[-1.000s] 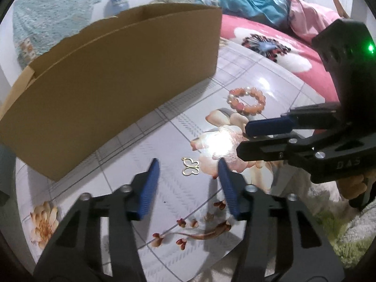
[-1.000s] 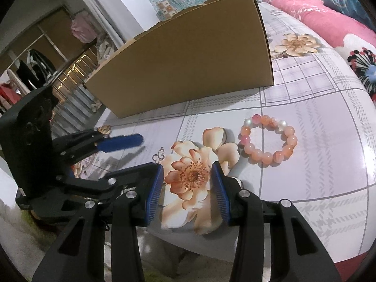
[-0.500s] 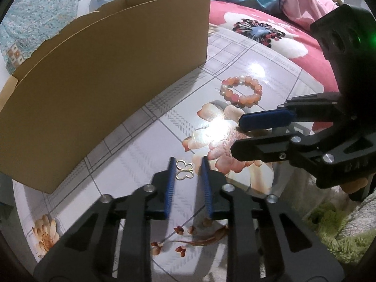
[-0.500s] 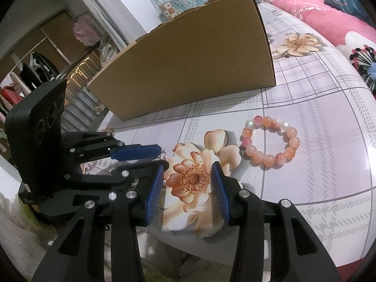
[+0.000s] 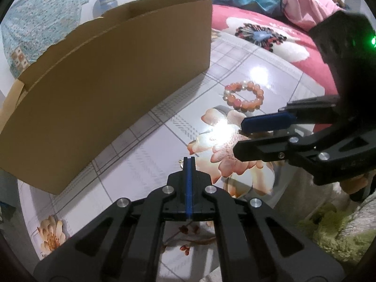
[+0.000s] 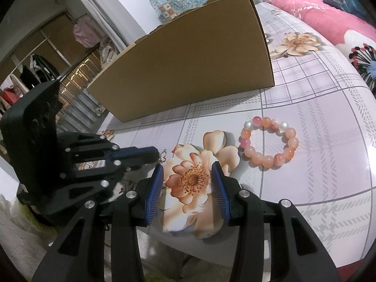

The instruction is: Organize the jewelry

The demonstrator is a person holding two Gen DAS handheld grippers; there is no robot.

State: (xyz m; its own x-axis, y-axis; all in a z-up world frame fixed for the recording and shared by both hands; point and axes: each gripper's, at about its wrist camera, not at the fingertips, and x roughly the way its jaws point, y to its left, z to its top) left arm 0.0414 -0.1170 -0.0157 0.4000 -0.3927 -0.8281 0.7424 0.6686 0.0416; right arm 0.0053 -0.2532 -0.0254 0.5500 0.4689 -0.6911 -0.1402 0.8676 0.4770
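Note:
A small gold butterfly charm sits at the tips of my left gripper, whose blue pads are pressed together on it. Only a sliver of the charm shows in the left wrist view. A bracelet of pink and white beads lies flat on the table, to the right of and beyond both grippers. My right gripper hovers open over a printed flower near the table's front edge, with nothing between its fingers.
A long brown cardboard box stands along the far side of the flower-patterned table, its top open. A pink bedspread lies beyond the table. Green carpet shows below the front edge.
My left gripper's jaws came together around the butterfly charm, which lay loose on the table before. The right gripper and the bracelet stayed where they were.

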